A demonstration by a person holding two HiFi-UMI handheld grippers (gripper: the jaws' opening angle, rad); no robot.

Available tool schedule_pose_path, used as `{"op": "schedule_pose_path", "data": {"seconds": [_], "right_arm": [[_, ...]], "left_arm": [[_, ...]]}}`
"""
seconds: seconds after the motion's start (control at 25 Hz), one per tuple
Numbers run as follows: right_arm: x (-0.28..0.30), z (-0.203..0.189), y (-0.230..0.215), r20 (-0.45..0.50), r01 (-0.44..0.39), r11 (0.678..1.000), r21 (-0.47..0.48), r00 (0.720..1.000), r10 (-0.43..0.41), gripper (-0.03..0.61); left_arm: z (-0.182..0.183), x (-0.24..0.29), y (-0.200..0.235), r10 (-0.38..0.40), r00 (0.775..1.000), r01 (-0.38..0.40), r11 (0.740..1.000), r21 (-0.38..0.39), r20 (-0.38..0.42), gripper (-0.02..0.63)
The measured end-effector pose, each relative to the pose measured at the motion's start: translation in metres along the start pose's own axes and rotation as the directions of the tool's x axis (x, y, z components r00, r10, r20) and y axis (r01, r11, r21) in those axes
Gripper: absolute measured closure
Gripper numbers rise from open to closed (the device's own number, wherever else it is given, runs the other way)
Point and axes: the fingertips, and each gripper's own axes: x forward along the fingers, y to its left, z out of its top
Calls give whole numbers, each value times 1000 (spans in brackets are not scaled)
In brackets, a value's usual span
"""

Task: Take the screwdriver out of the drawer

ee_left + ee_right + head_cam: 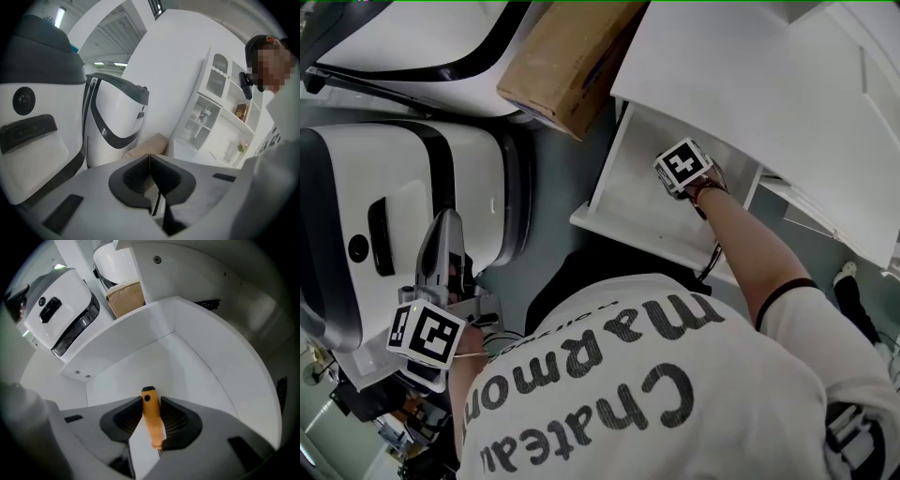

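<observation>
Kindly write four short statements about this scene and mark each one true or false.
1. The right tongs grip an orange screwdriver. True.
2. The left tongs stand wide open. False: they are shut and empty.
3. The white drawer is closed. False: it is pulled open, with the right tongs inside it.
4. A cardboard box lies near the drawer. True.

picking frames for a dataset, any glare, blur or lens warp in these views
Head view: sharp and evenly lit, with the drawer clear of glare. Left gripper view: strong fisheye bend, dark corners, and a bright ceiling light at top left. Right gripper view: the same warp curves the drawer walls, but the screwdriver between the jaws is crisp.
</observation>
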Motion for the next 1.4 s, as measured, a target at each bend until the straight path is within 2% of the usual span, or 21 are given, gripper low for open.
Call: {"op": "schedule_pose_path", "data": {"seconds": [0.32, 0.6, 0.76, 0.84, 0.92, 1.0, 1.24, 1.4], "right_arm": [[-9, 0, 2, 32, 41, 998, 38, 999, -42, 456], [-39, 4, 14, 90, 118, 988, 99, 988, -127, 459], [-68, 13, 43, 186, 64, 986, 156, 978, -93, 459], [-87, 10, 42, 207, 122, 974, 189, 965, -161, 459], [-106, 11, 37, 237, 200, 958, 205, 940, -247, 459], [-122, 17, 38, 278, 235, 947, 220, 915, -292, 459], [-169, 22, 53, 359, 253, 926, 279, 867, -345, 459], [-207, 25, 65, 428, 257, 918, 301, 824, -371, 459]], "left_arm": [[-9, -6, 5, -31, 999, 31, 999, -15, -15, 590], [-13, -9, 13, -118, 993, 118, 993, -27, 2, 589], [-6, -13, 4, -192, 981, 193, 981, -12, 8, 589], [0, -17, -5, -237, 971, 237, 971, 9, 6, 589], [8, -21, -10, -275, 961, 275, 961, 23, 23, 589], [14, -26, -14, -306, 951, 305, 952, 30, 44, 590], [21, -48, -27, -372, 926, 369, 928, 52, 67, 589], [29, -59, -36, -407, 910, 402, 913, 65, 84, 590]]}}
